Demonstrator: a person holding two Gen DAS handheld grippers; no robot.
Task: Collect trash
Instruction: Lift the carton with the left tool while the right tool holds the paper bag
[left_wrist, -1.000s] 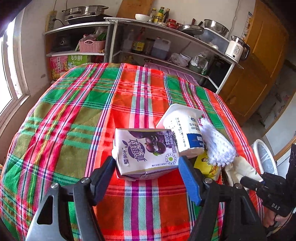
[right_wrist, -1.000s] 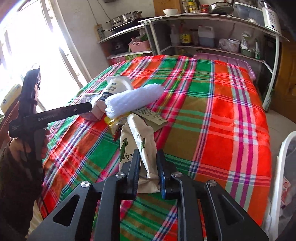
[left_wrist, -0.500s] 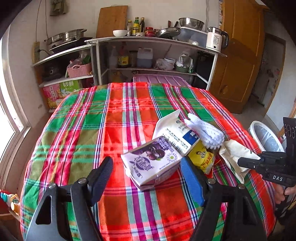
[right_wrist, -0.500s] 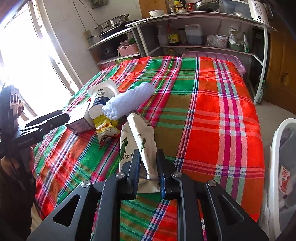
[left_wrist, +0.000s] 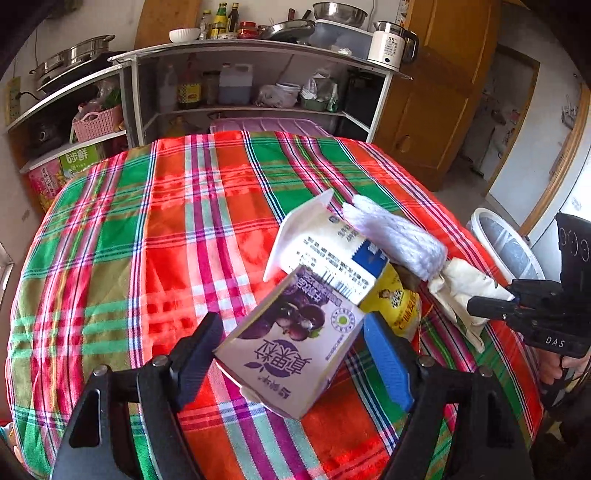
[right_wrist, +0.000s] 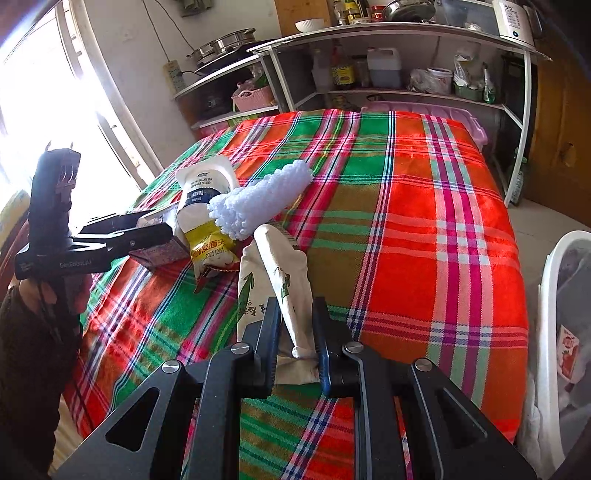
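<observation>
My left gripper (left_wrist: 295, 354) is shut on a purple juice carton (left_wrist: 291, 343) and holds it tilted above the plaid tablecloth (left_wrist: 166, 240). It shows from the side in the right wrist view (right_wrist: 147, 236). My right gripper (right_wrist: 295, 332) is shut on a cream paper bag (right_wrist: 280, 269) with green print; it shows in the left wrist view (left_wrist: 465, 284). Between them lie a white milk pouch (left_wrist: 332, 247), a white foam net sleeve (left_wrist: 399, 236) and a yellow snack packet (left_wrist: 395, 299).
A white trash bin (right_wrist: 554, 332) with a bag liner stands off the table's right edge; it also shows in the left wrist view (left_wrist: 506, 243). Metal shelves (left_wrist: 258, 74) with bottles and pots stand behind the table. A window is at the left.
My left gripper has lifted the purple carton and tilted it off the cloth. The right gripper still holds the cream bag, and the bin has come more into its view.
</observation>
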